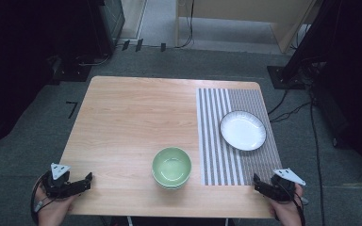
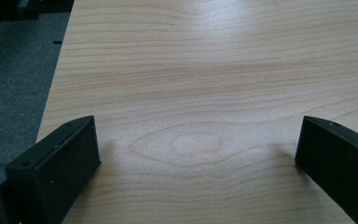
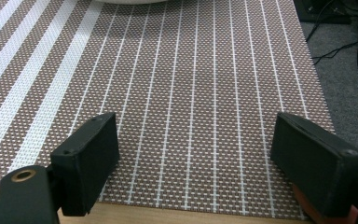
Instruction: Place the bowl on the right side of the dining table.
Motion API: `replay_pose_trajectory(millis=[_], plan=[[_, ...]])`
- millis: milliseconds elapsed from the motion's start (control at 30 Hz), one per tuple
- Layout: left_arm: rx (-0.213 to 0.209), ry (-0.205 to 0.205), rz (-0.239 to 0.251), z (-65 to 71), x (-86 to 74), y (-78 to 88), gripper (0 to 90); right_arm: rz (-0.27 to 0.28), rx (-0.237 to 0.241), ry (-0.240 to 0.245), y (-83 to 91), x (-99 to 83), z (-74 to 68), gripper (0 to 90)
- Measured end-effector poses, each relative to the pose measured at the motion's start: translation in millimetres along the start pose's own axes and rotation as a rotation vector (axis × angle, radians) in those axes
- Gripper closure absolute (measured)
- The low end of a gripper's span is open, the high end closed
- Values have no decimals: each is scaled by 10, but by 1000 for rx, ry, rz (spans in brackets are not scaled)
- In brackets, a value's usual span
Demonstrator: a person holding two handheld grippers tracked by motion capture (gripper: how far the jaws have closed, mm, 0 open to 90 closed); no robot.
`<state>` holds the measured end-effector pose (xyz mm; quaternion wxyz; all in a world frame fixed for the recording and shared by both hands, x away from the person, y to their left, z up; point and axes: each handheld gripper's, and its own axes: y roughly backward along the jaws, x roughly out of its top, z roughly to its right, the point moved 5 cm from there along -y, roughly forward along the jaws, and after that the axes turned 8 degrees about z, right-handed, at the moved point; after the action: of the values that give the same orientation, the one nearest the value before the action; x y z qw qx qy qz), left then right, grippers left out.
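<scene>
My left gripper point(image 1: 87, 179) rests at the near left corner of the desk point(image 1: 132, 117), held in my left hand point(image 1: 52, 212), its jaws released and spread wide with nothing between them; in the left gripper view they frame bare pale wood grain, with grey carpet point(image 2: 14, 70) beyond the desk's edge. Further right, near the middle of the front edge, stands the green bowl point(image 1: 171, 167), which looks like two bowls nested, upright and well apart from both grippers. Just beside it to the right lies the striped placemat point(image 1: 217, 141), brown and white, and on its far right part sits the white plate point(image 1: 242, 130) with a dark rim. My right gripper point(image 1: 256, 181) hovers at the placemat's near right corner in my right hand point(image 1: 287, 209), jaws likewise released and empty; in the right gripper view they open over the woven placemat, with the plate's edge point(image 3: 130, 1) at the top.
</scene>
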<state>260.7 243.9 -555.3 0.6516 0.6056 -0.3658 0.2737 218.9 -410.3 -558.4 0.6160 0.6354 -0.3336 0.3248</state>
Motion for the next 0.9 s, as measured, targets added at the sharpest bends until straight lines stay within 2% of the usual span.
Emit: replay_pose_trajectory(millis=[167, 333, 367, 500, 633, 767, 900], plan=[[-4, -2, -3, 1, 5, -6, 0, 6, 0, -8, 5, 1, 10, 157], [-3, -2, -4, 2, 7, -7, 0, 10, -18, -41, 33, 19, 44, 151], [-2, -1, -6, 4, 10, -10, 0, 15, -13, -60, 48, 39, 46, 143], [-2, -2, -9, 4, 13, -11, 0, 18, 3, -65, 54, 60, 22, 100], [-2, -2, -10, 4, 12, -10, 0, 41, 18, -46, 79, 152, -89, 37], [-2, -2, -9, 4, 13, -11, 0, 68, 35, -58, 118, 248, -200, 31], [-2, -2, -10, 4, 14, -11, 0, 102, 54, -37, 164, 363, -367, 54]])
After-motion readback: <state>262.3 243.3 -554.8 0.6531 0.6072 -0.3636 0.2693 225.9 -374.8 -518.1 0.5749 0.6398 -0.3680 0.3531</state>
